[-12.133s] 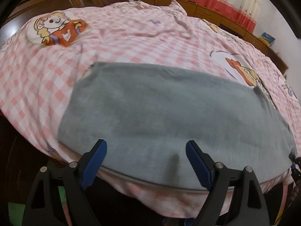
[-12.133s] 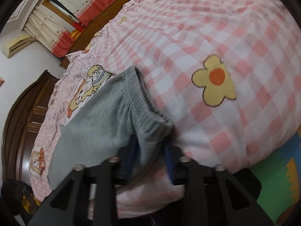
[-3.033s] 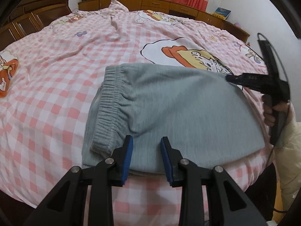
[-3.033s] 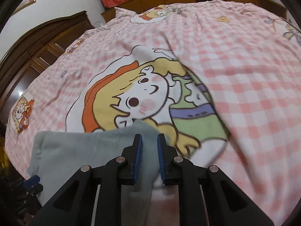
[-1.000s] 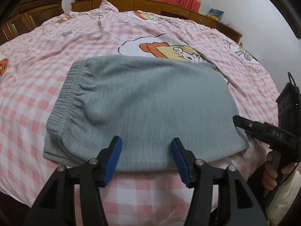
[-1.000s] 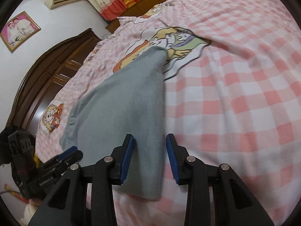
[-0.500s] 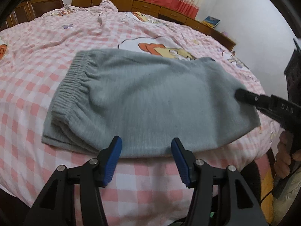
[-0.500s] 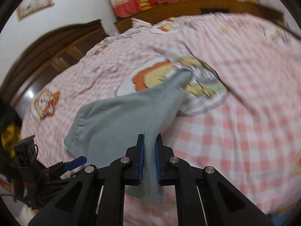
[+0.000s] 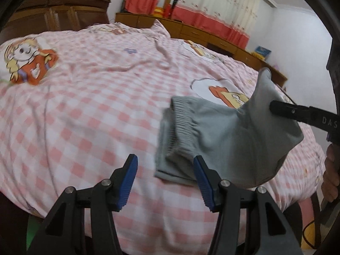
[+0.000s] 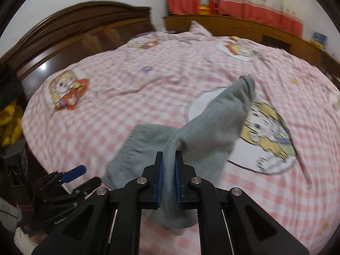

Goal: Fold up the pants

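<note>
The grey pants (image 10: 204, 140) sit low and right of centre in my right wrist view, partly lifted off the pink checked bed (image 10: 127, 110). My right gripper (image 10: 169, 180) is pinched tight on a bunched edge of the fabric, its blue pads pressed against the cloth on both sides. From there the fabric rises to a peak toward the upper right, while the ribbed waistband end (image 10: 136, 140) trails down to the left onto the sheet.

In the left wrist view the pants (image 9: 223, 140) hang at right of centre, the waistband (image 9: 180, 125) facing left. The right gripper (image 9: 276, 107) reaches in from the right edge, and its black body carries the white letters "DAS". A hand (image 9: 330, 170) grips its handle at the lower right edge.

My left gripper (image 9: 163, 178) is spread wide with nothing between its blue pads; the right pad overlaps the lower edge of the pants in the frame, though I cannot tell whether it touches.

A cartoon print (image 9: 27, 63) marks the bedsheet at the upper left.
</note>
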A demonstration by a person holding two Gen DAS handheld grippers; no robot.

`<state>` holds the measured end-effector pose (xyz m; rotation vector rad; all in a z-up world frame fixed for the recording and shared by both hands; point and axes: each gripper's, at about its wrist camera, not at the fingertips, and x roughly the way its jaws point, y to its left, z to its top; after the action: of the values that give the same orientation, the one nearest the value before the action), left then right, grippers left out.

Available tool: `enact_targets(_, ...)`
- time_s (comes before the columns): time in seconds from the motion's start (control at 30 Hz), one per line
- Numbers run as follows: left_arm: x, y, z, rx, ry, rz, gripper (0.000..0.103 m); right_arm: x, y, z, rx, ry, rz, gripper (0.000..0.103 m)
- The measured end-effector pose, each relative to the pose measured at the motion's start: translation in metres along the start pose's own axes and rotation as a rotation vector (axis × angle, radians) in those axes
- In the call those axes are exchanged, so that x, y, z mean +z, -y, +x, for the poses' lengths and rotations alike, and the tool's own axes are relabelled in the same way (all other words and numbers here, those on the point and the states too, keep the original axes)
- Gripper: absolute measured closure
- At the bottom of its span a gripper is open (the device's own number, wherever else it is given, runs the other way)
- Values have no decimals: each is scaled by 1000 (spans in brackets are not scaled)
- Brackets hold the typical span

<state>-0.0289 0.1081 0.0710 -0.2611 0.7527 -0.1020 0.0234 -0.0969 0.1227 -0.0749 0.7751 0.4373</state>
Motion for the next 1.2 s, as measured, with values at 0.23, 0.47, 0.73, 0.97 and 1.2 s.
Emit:
enact_targets(0.23,-3,-23,11,7,-44,-86,46,2,-66,53,45,-110,-183,93)
enact_targets(0.47,-6,-36,12,35,-41,-109,46,-8,-87,88,63,-199,-214,89)
enact_targets(0.73,1,-28,7,61,-40,-97,46,-7,-77,54,244,-145,-168,86)
enact_targets(0.97,30,2,-18,-13,31,-67,45,-10,-27,19,130,-58,-91,84)
enact_targets(1.2,43,41,10,-97,-29,6,38,-36,16,39,94,-131,84,84)
